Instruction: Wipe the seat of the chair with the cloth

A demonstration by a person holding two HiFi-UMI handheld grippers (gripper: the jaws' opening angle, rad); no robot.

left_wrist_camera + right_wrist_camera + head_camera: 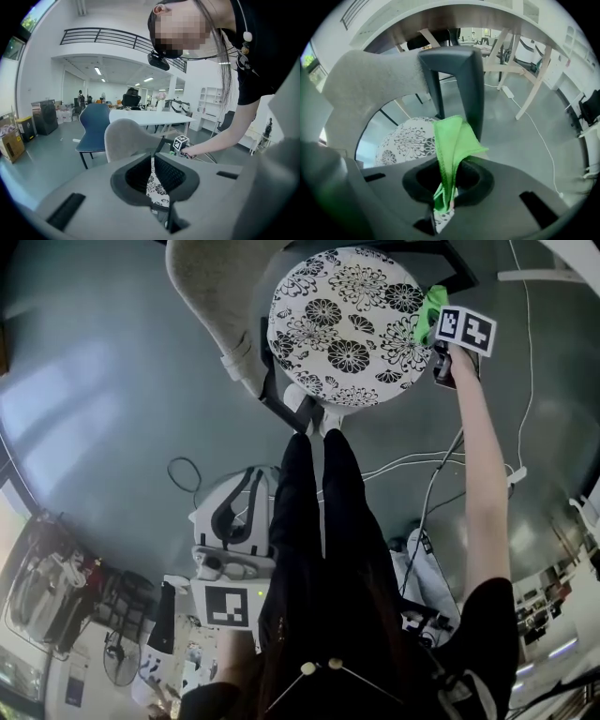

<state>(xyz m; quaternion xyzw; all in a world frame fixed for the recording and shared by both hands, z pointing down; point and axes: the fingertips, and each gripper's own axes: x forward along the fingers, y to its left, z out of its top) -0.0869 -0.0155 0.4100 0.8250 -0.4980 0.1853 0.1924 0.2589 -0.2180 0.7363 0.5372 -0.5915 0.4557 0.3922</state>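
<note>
The chair has a round black-and-white floral seat (347,324) and a grey padded back (211,287). A green cloth (430,311) lies against the seat's right edge, and my right gripper (448,334) is shut on it. In the right gripper view the cloth (452,145) sticks up out of the right gripper (449,182), with the seat (405,140) just behind and to the left. My left gripper (246,486) hangs low by the person's legs, away from the chair. It points at the chair, and the left gripper (153,155) is shut with nothing held.
Cables (422,465) run over the grey floor to the right of the person's legs. The chair's black arm support (459,79) rises right behind the cloth. A blue chair (96,126) and a white table (150,117) stand beyond the chair.
</note>
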